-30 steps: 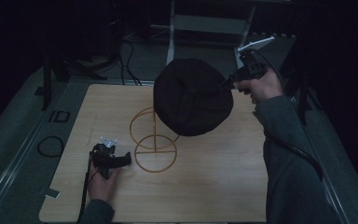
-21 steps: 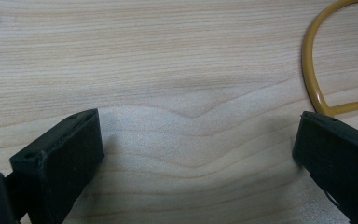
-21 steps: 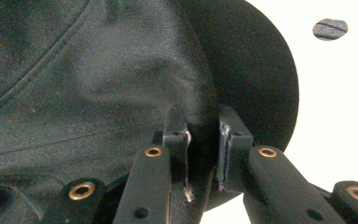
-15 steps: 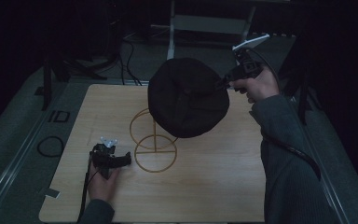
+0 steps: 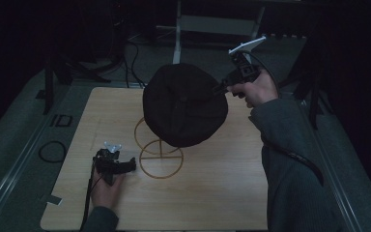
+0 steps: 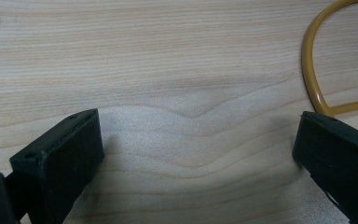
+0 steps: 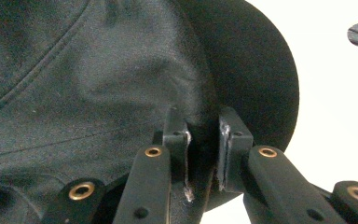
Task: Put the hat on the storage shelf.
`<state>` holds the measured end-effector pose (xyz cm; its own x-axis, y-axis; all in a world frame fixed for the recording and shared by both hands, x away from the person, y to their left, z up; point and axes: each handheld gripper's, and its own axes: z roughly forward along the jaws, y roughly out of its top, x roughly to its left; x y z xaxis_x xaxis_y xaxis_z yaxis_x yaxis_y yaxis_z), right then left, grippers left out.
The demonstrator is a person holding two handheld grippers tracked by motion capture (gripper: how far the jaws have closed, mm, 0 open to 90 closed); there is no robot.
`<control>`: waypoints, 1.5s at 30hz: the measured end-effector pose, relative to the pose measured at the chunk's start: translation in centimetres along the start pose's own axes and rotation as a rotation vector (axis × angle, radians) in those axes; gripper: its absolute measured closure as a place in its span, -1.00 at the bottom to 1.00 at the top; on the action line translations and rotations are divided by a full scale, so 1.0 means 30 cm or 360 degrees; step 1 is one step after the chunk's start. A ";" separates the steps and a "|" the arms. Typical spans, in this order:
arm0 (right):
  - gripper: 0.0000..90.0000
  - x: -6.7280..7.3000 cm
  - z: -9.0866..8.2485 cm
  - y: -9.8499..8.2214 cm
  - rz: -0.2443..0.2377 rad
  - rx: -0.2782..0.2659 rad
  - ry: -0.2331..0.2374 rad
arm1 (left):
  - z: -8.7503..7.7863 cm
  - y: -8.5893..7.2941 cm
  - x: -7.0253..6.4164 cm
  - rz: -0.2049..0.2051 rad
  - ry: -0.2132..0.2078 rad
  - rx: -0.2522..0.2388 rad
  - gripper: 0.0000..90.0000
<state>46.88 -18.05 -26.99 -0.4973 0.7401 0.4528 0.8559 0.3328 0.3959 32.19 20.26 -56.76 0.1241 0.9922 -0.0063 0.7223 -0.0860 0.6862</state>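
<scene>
Above the counter (image 5: 222, 193), the right claw (image 5: 220, 88) was pinched tight on the edge of the dark cap (image 5: 183, 104), holding it over the yellow wire stand (image 5: 159, 152). With such a thin grip, the floppy cap might slip out or miss the stand. The left claw (image 5: 125, 165) rested open on the counter.

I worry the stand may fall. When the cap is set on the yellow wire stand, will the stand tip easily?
Probably somewhat. The wire stand is thin and looks light, so a sideways push from the cap could tip it. Its wide ring base should help. The right gripper holds the cap by its edge, and the cloth looks soft.
</scene>
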 end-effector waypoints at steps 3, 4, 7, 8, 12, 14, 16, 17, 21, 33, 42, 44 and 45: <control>0.71 0.011 0.014 0.005 -0.0010 0.0005 0.0009 | 0.000 0.000 0.000 -0.0001 0.0001 0.0000 -0.97; 0.71 0.014 0.018 0.007 -0.0013 0.0007 0.0012 | 0.000 0.000 0.000 -0.0001 0.0000 -0.0001 -0.97; 0.71 0.025 0.033 0.012 -0.0018 0.0012 0.0022 | 0.000 0.000 0.000 0.0001 0.0000 0.0001 -0.97; 0.71 0.028 0.036 0.013 -0.0023 0.0013 0.0023 | 0.000 0.000 0.000 0.0001 0.0001 0.0001 -0.97; 0.71 0.045 0.060 0.020 -0.0034 0.0028 0.0033 | 0.000 0.000 0.000 0.0001 0.0000 0.0000 -0.97; 0.71 0.052 0.072 0.023 -0.0040 0.0036 0.0034 | 0.000 0.000 0.000 0.0001 0.0001 0.0000 -0.97; 0.70 0.059 0.084 0.025 -0.0048 0.0044 0.0038 | 0.000 0.000 0.000 0.0001 0.0001 0.0000 -0.97; 0.70 0.063 0.089 0.026 -0.0049 0.0049 0.0038 | 0.000 0.000 0.001 0.0004 0.0002 -0.0001 -0.97; 0.70 0.079 0.109 0.027 -0.0070 0.0067 0.0038 | 0.000 0.000 0.001 0.0006 0.0001 0.0001 -0.97; 0.68 0.128 0.161 0.034 -0.0125 0.0109 -0.0007 | 0.000 0.000 0.001 0.0007 0.0002 0.0002 -0.97; 0.68 0.144 0.202 0.035 -0.0147 0.0143 -0.0030 | 0.000 0.000 0.001 0.0006 0.0001 0.0003 -0.97; 0.68 0.145 0.210 0.033 -0.0151 0.0151 -0.0033 | 0.000 0.000 0.001 0.0006 0.0001 0.0003 -0.97; 0.68 0.144 0.215 0.031 -0.0154 0.0153 -0.0038 | 0.000 0.000 0.001 0.0006 0.0001 0.0003 -0.97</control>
<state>46.46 -10.78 -29.81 -0.5754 0.7151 0.3969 0.8145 0.4569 0.3576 32.20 20.29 -56.74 0.1265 0.9920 -0.0037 0.7232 -0.0897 0.6848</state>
